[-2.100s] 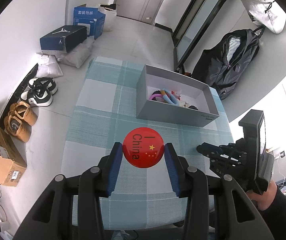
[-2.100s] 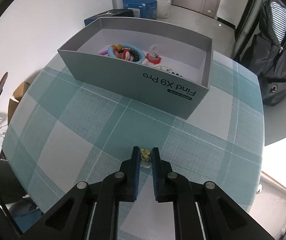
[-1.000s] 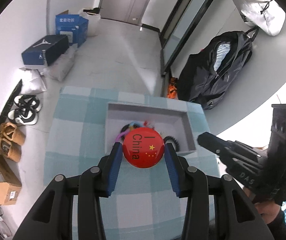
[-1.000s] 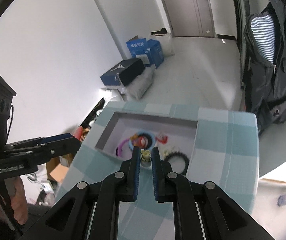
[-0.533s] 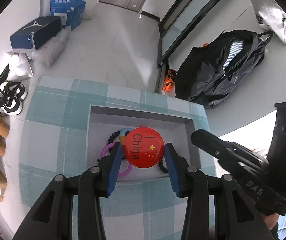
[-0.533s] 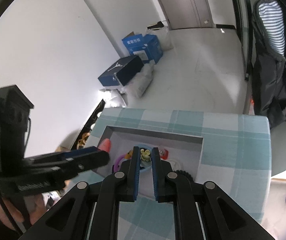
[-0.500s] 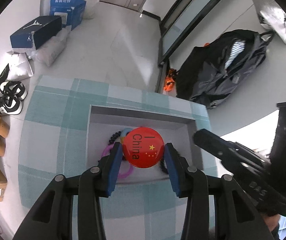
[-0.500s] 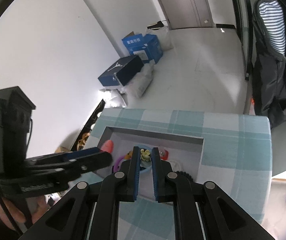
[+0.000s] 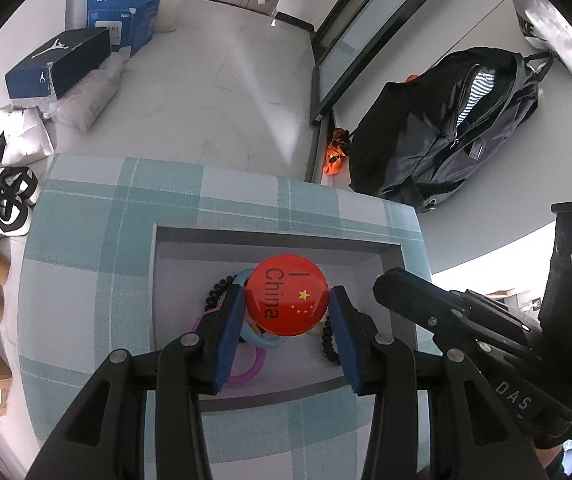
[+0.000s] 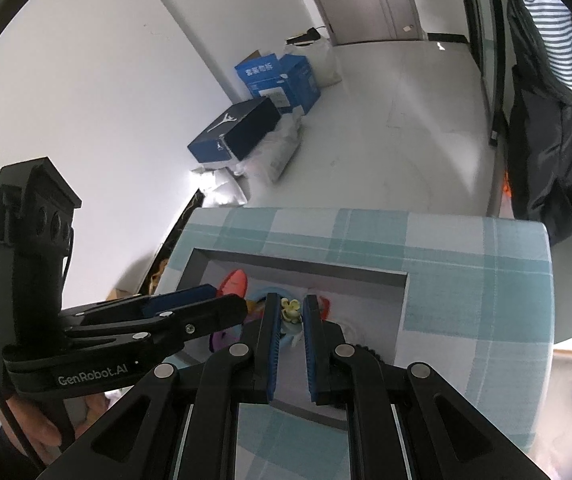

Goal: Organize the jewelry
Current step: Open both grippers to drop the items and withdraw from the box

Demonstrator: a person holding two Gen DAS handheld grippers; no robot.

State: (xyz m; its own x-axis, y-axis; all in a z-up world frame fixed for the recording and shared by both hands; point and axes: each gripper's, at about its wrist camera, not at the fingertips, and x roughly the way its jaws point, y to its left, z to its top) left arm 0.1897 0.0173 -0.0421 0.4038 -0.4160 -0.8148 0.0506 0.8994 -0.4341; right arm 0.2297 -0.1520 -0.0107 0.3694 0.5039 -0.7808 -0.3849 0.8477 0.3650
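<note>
one box (image 9: 174, 280). left gripper (image 9: 286, 312) clenches one red badge (image 9: 286, 300) between its fingers; right gripper (image 10: 290, 312) pinches one yellow charm (image 10: 289, 309).

Hidden or unclear items, for your check:
- Red badge (image 9: 287, 297): it covers most of the blue ring (image 9: 264, 339) and the middle of the black beaded bracelet (image 9: 217, 292) in your left wrist view.
- Purple ring (image 9: 250, 369): partly behind your left gripper (image 9: 287, 316) finger.
- Small yellow trinket (image 10: 289, 309): too small to identify.
- Grey box (image 10: 401, 300): near wall hidden by your right gripper (image 10: 289, 322); contents mostly blocked.
- White bag (image 9: 545, 28): cut off at the frame edge.
</note>
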